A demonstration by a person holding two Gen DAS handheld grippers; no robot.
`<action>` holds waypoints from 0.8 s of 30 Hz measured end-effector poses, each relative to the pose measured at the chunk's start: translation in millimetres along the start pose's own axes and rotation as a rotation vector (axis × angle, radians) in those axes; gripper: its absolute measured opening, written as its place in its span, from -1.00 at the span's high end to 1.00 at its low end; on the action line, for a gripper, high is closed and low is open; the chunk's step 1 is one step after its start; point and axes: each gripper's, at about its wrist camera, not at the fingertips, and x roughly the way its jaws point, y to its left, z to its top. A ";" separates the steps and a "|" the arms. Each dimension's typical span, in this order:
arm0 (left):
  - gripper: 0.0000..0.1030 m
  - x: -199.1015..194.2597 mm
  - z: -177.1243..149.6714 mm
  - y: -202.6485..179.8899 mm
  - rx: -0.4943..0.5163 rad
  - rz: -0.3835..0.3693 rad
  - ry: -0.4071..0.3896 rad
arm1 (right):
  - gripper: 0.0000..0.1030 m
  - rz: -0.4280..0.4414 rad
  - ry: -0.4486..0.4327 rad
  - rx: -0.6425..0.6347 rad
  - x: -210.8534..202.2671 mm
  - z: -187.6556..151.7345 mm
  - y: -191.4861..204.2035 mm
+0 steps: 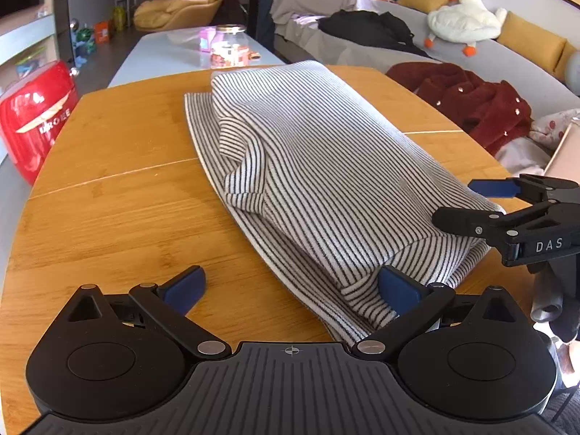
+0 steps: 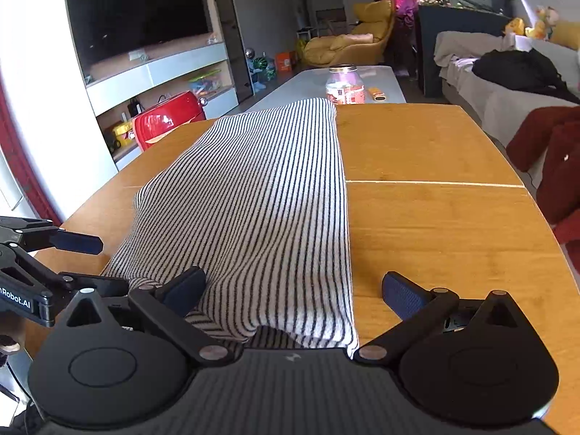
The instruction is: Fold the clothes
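Note:
A black-and-white striped garment lies folded into a long bundle on the wooden table, one sleeve tucked along its left side. My left gripper is open at the bundle's near end; its right pad touches the cloth and its left pad is over bare wood. In the right wrist view the same garment runs away from my right gripper, which is open and straddles the near right corner of the cloth. Each gripper shows in the other's view: right gripper, left gripper.
A red case stands off the table's left edge. A glass jar sits on a grey low table beyond. A sofa with a dark red coat and plush toys runs along the right. Bare wood lies right of the garment.

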 end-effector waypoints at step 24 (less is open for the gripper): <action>-1.00 16.1 16.0 -1.4 -0.121 -0.075 0.001 | -1.00 0.013 -0.020 0.011 2.5 -2.0 2.6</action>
